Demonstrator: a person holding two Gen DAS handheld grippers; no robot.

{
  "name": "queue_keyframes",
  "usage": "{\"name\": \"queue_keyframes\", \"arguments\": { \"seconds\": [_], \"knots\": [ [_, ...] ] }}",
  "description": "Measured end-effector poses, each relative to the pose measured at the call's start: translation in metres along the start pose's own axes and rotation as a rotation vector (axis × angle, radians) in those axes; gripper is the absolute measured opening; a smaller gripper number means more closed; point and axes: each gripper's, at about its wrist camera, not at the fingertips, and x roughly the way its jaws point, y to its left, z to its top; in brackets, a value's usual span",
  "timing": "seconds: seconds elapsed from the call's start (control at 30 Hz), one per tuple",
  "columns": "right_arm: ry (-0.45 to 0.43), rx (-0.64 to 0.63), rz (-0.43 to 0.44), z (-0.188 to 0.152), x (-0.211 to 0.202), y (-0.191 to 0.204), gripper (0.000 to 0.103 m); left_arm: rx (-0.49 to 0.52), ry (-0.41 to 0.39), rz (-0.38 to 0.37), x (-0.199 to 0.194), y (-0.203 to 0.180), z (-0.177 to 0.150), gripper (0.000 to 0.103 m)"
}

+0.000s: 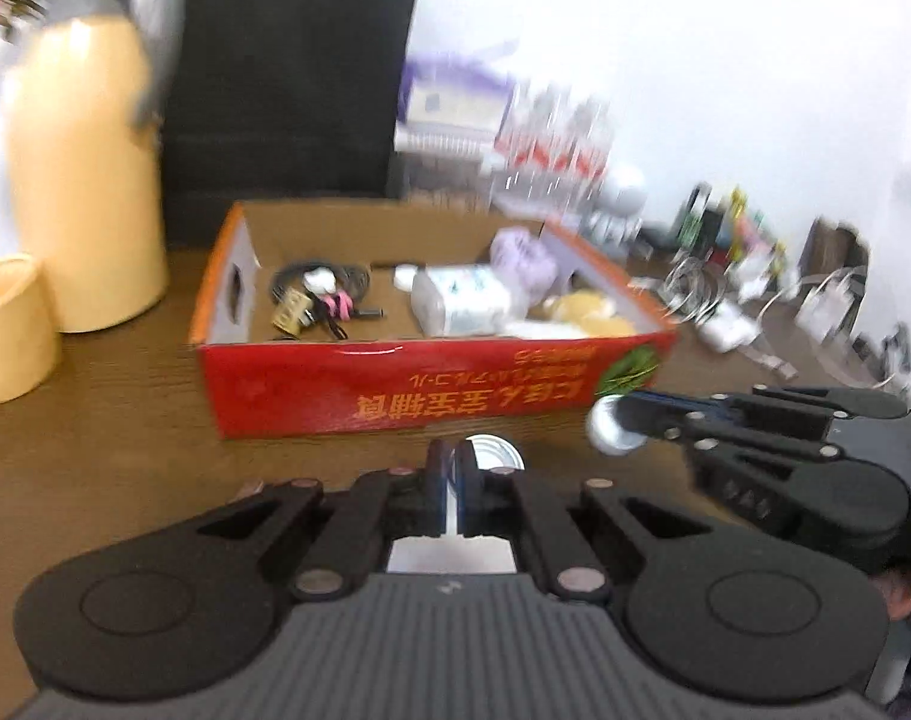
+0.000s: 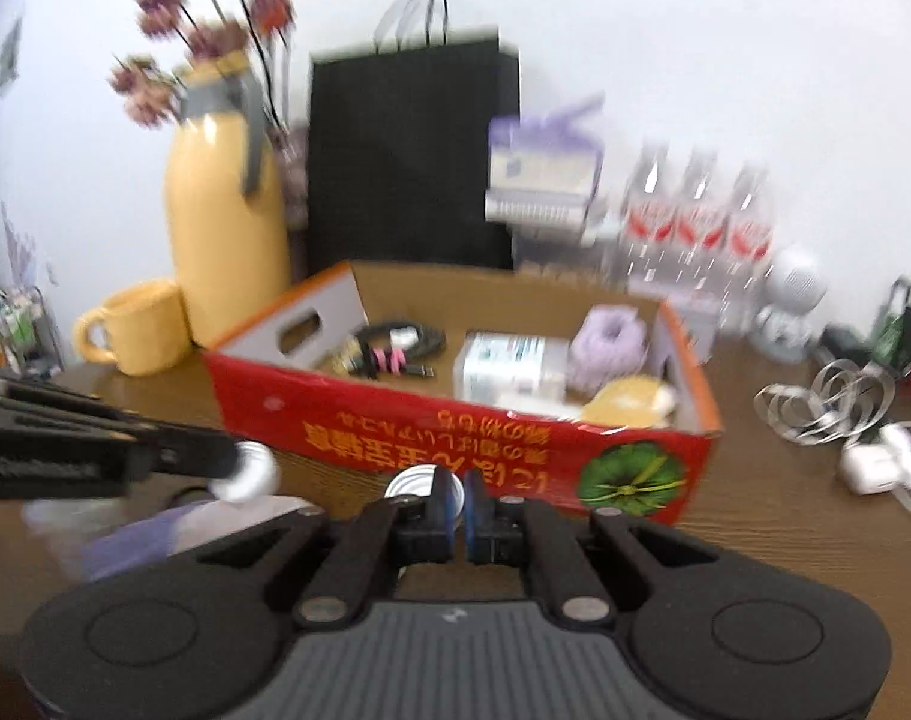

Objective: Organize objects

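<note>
- Left tool (image 1: pixel 453 483), bottom centre of its view, has its jaws pressed together on a thin white strip; a silver cap (image 1: pixel 496 455) sits just past its tips.
- Right tool (image 2: pixel 459 504) is likewise closed, a round silver lid (image 2: pixel 408 485) just left of its tips.
- The red box (image 1: pixel 431 387) stands on the desk (image 1: pixel 107 420) mid-frame, just beyond both tools.

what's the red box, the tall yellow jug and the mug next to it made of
Red box: cardboard, judging by its plain brown inside walls, cut hand hole and printed glossy red outside. Tall yellow jug: smooth and slightly shiny, likely glazed ceramic or painted metal; blur leaves it open. Mug: same yellow, thick rim, probably ceramic.
</note>
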Motion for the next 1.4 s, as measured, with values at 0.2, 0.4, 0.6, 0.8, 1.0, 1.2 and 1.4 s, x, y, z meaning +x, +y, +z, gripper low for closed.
{"name": "queue_keyframes", "arguments": {
  "seconds": [0.2, 0.4, 0.6, 0.8, 1.0, 1.2, 1.4],
  "knots": [
    [-0.067, 0.025, 0.082, -0.041, -0.1, 0.011, 0.003, -0.031, -0.051, 0.068, -0.087, -0.017, -0.064, 0.003],
    [-0.047, 0.024, 0.097, -0.09, -0.164, 0.03, 0.003, -0.049, -0.086, 0.119, -0.148, -0.034, -0.11, 0.003],
    [-0.053, 0.06, 0.062, -0.119, -0.205, 0.036, 0.003, 0.005, -0.106, 0.129, -0.182, -0.053, -0.131, 0.003],
    [-0.074, 0.076, 0.043, -0.125, -0.221, 0.035, 0.003, 0.045, -0.144, 0.136, -0.191, -0.061, -0.133, 0.003],
    [-0.114, 0.045, 0.035, -0.098, -0.215, 0.023, 0.003, 0.06, -0.14, 0.11, -0.17, -0.052, -0.111, 0.003],
    [-0.214, -0.094, -0.017, -0.034, -0.195, 0.014, 0.003, 0.152, -0.191, 0.106, -0.138, -0.042, -0.037, 0.003],
    [-0.206, -0.069, 0.059, 0.061, -0.124, -0.024, 0.003, 0.223, -0.189, 0.091, -0.074, -0.031, 0.054, 0.004]
  ]
}}
